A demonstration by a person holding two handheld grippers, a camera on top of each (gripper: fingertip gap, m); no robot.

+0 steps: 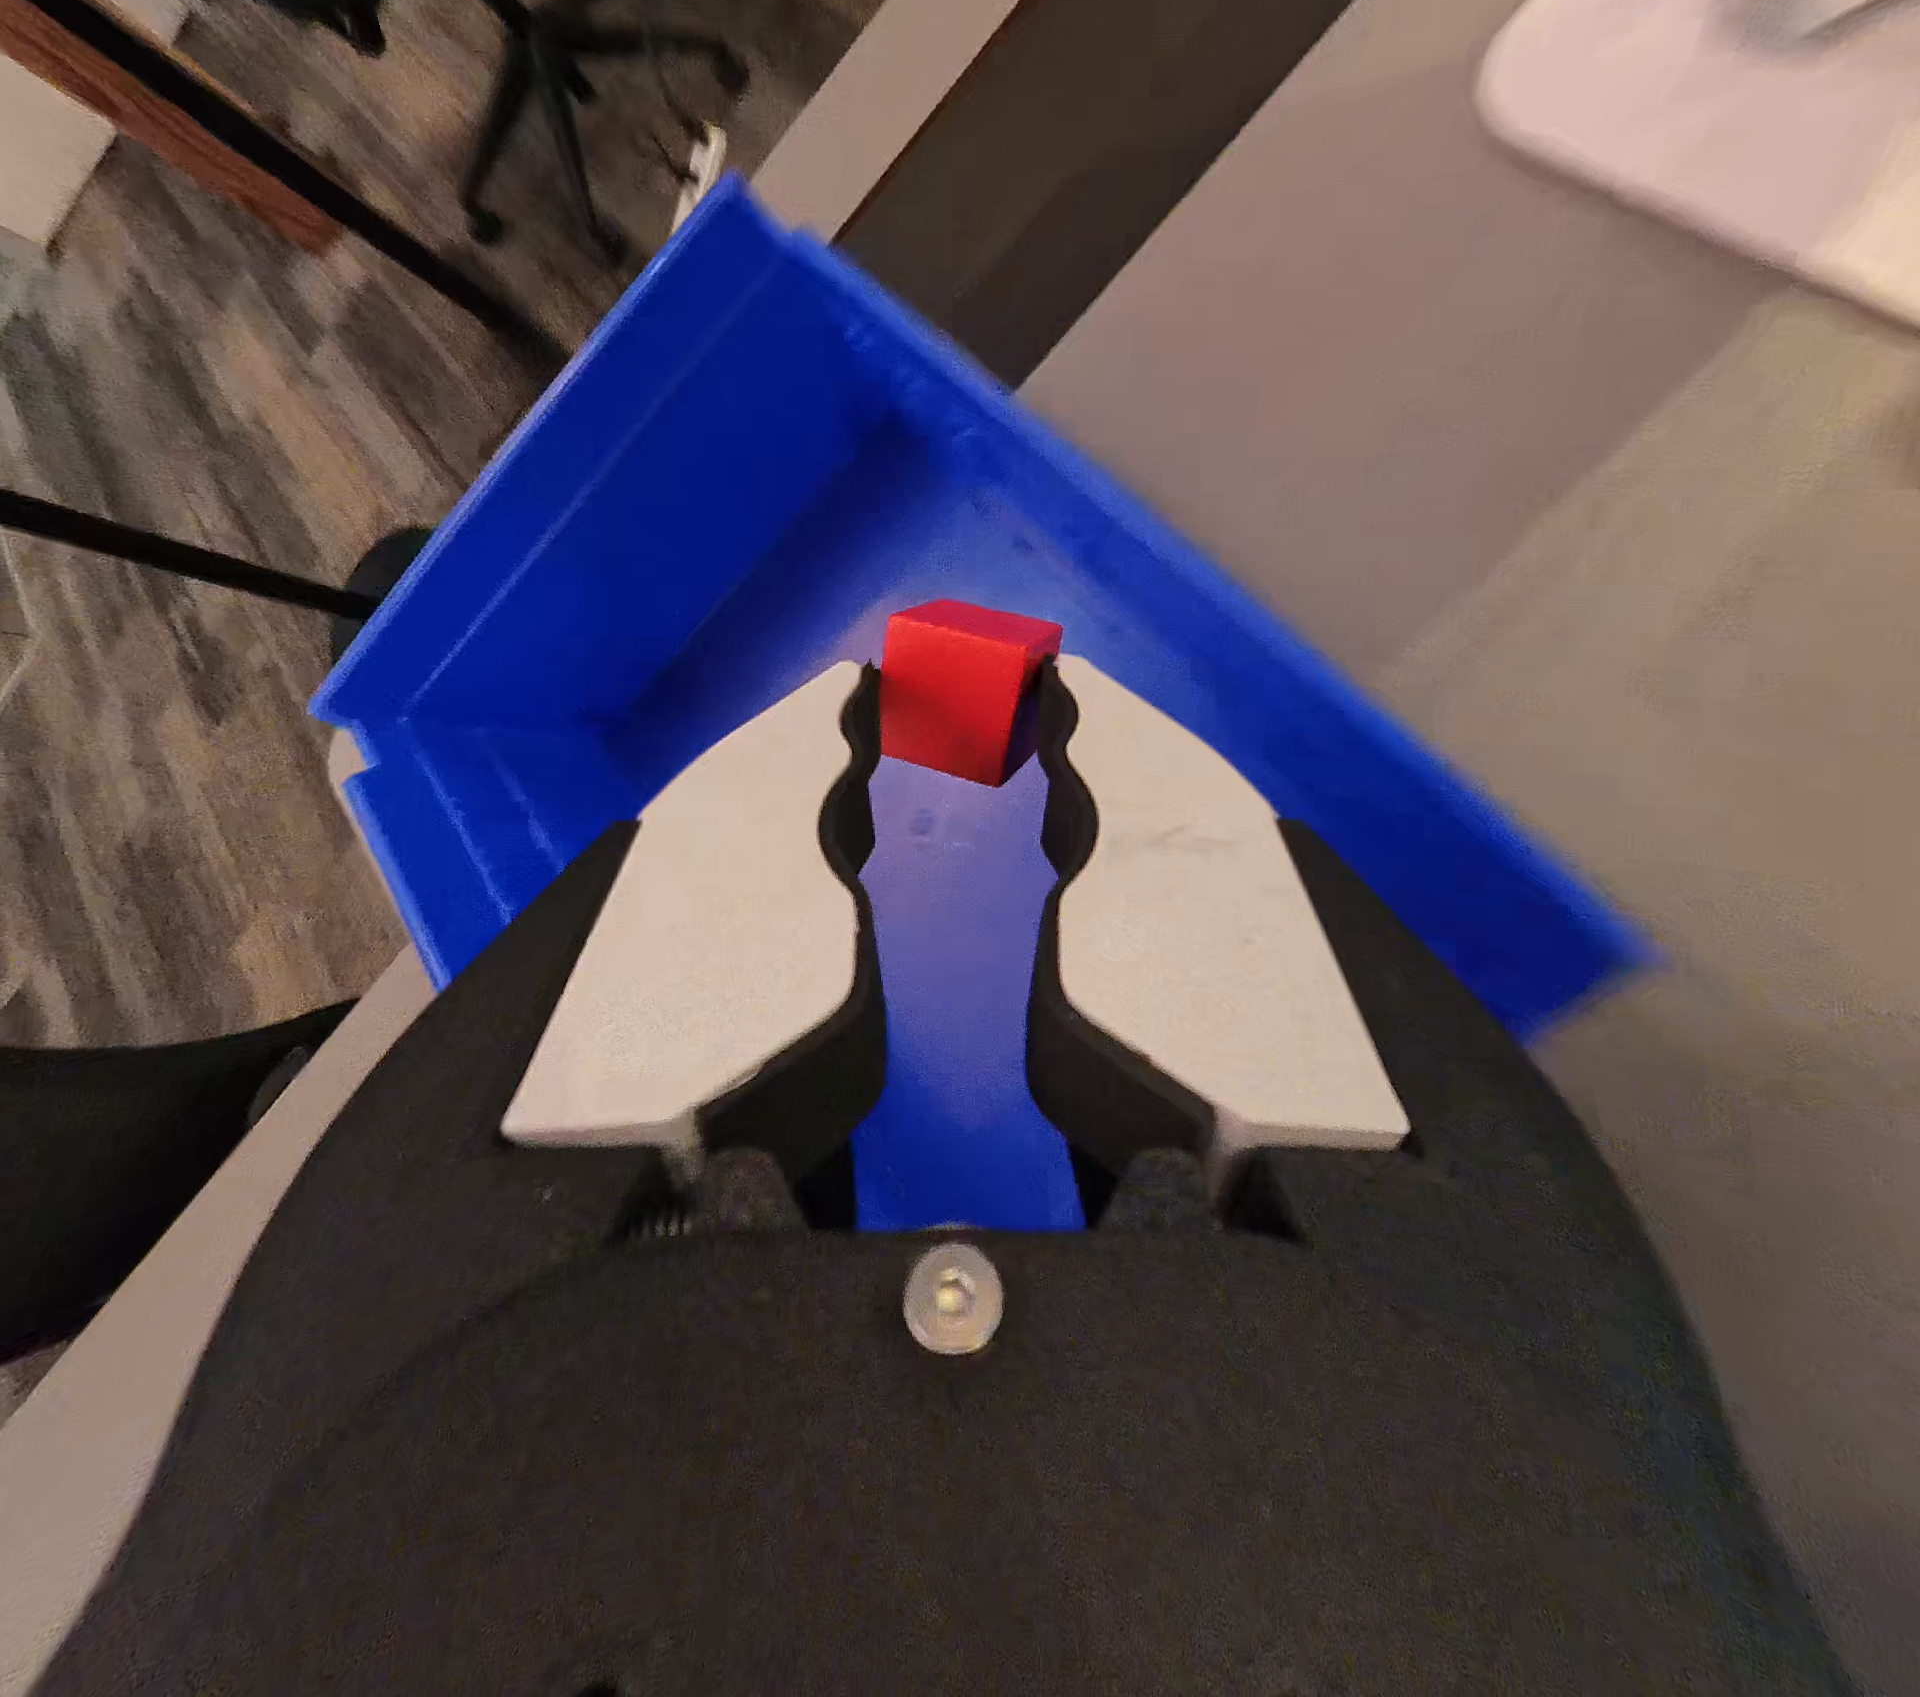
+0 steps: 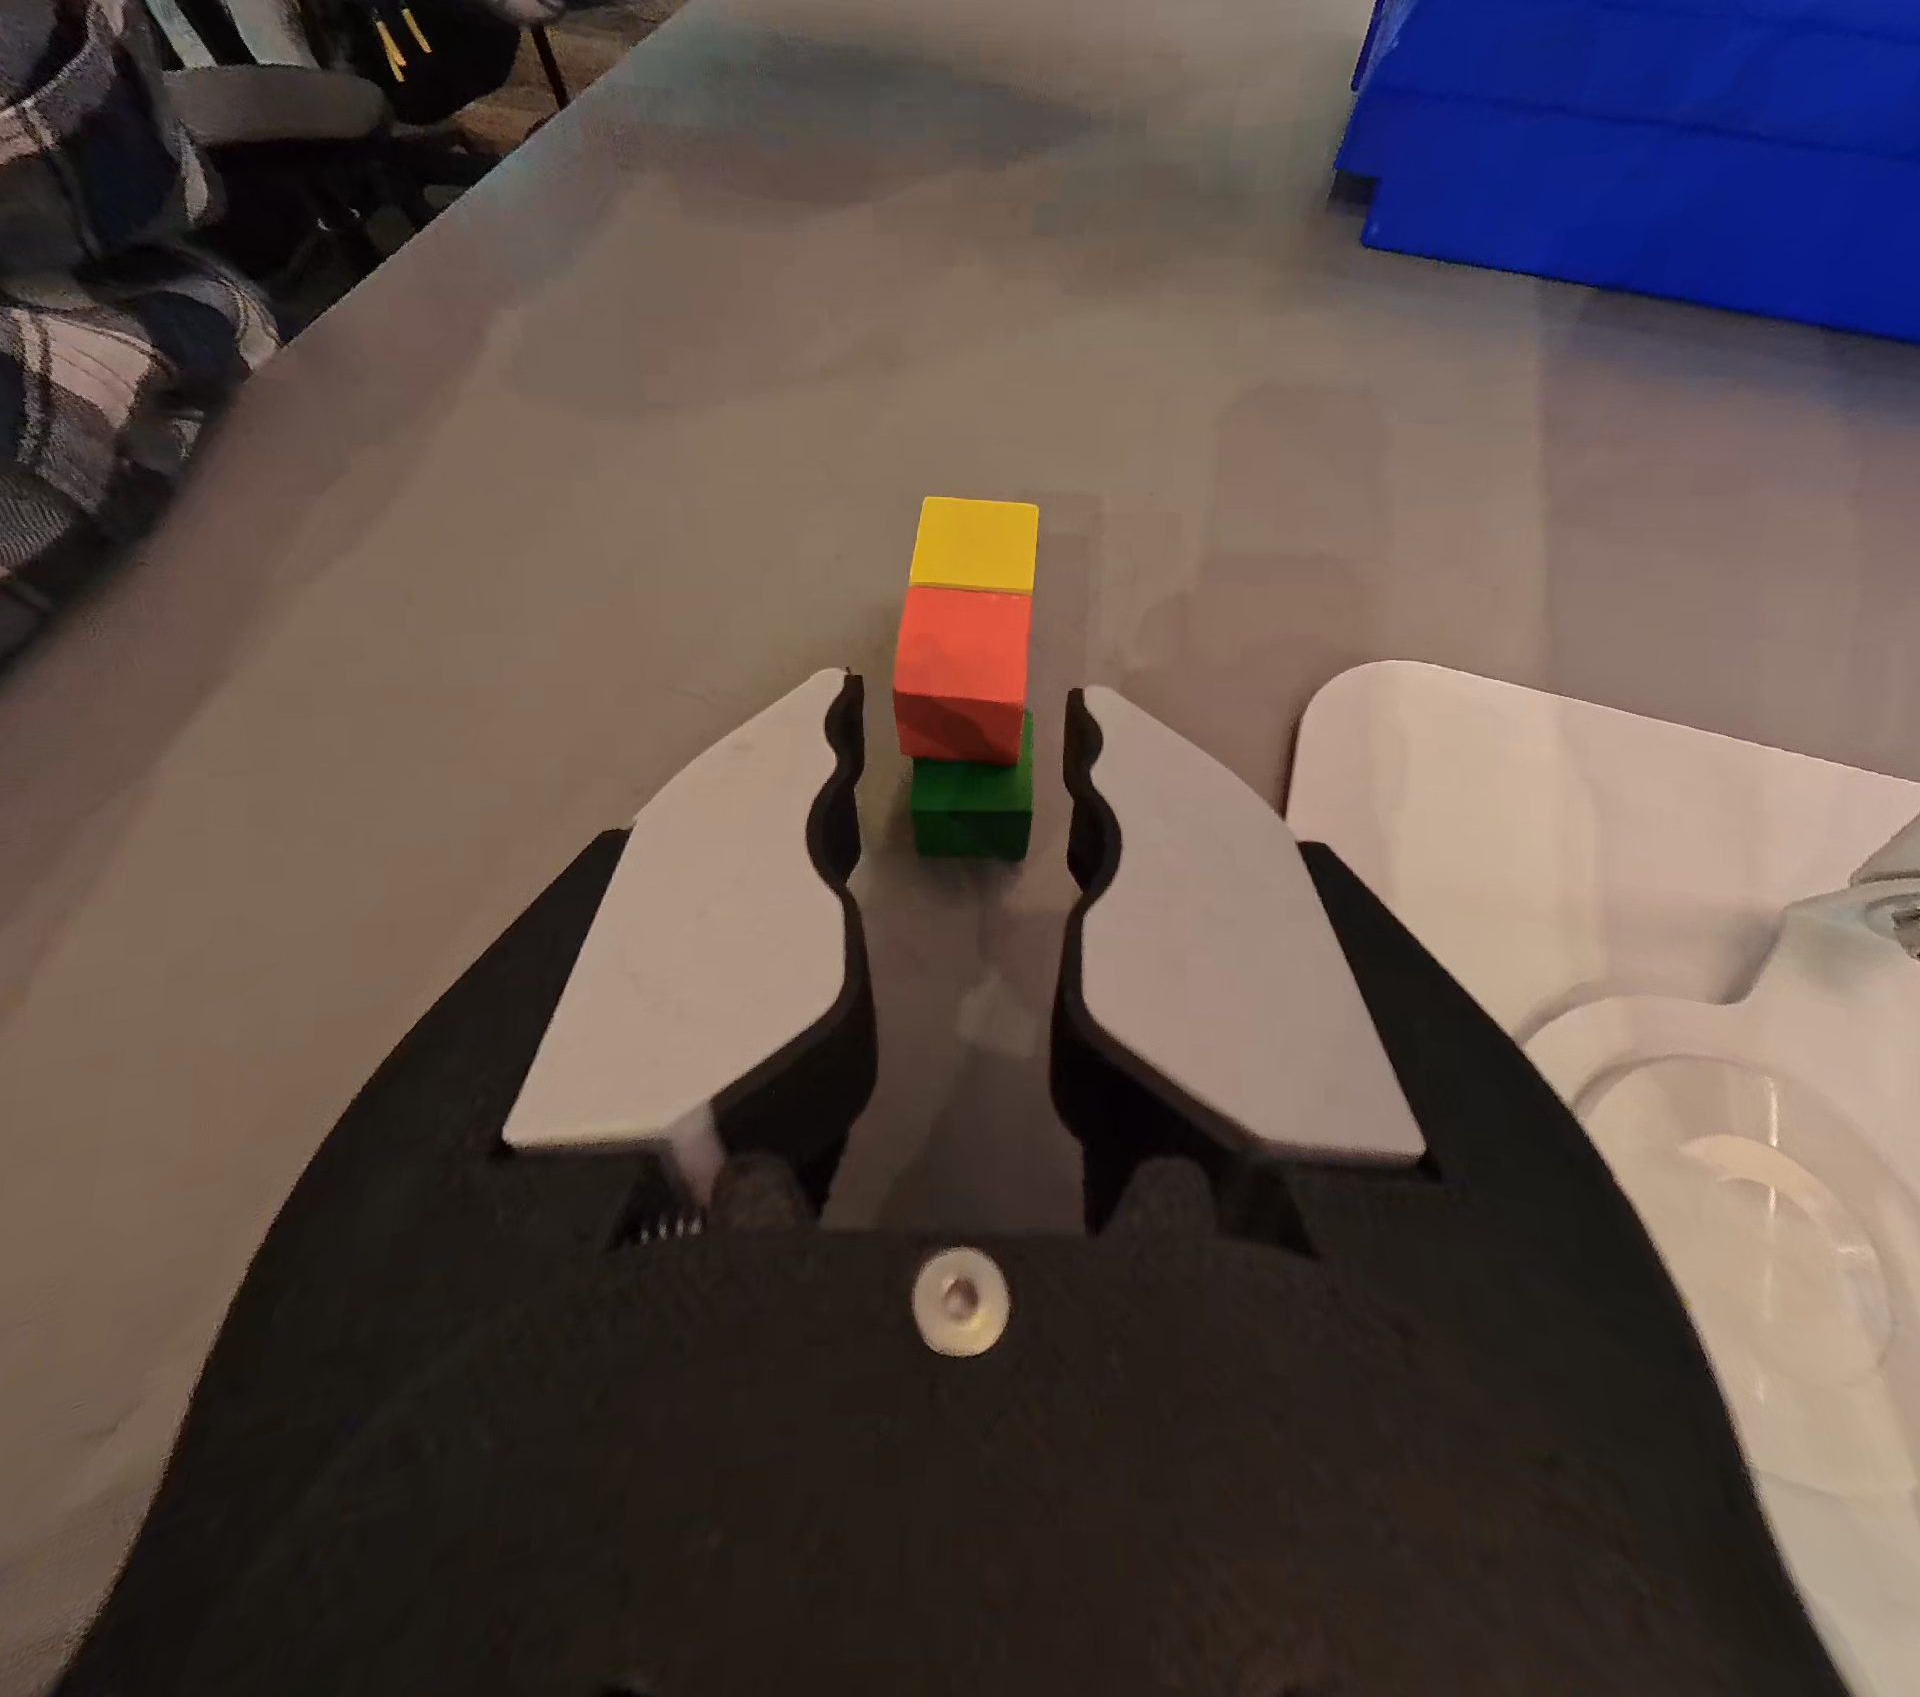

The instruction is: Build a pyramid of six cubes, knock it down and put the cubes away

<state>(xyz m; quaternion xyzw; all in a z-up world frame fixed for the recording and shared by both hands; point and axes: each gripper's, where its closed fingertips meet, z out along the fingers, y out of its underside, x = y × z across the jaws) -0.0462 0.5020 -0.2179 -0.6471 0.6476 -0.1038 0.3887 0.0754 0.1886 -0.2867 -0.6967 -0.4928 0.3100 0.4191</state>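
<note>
In the left wrist view my left gripper (image 1: 956, 683) is shut on a red cube (image 1: 951, 707). Both pads press its sides, and it hangs above the floor of a blue bin (image 1: 644, 504). In the right wrist view my right gripper (image 2: 964, 702) is open. Its fingertips stand on either side of an orange cube (image 2: 961, 681), with a gap on each side. The orange cube sits on a green cube (image 2: 971, 811). A yellow cube (image 2: 977, 544) lies just behind them on the grey table (image 2: 623, 504).
A stack of blue bins (image 2: 1642, 89) stands at the table's far right. A white tray (image 2: 1558, 816) with a clear object lies at the right, close to my right gripper. The table edge runs along the left, with chairs and the floor beyond it. The grippers' ends are close to 35 cm from one another.
</note>
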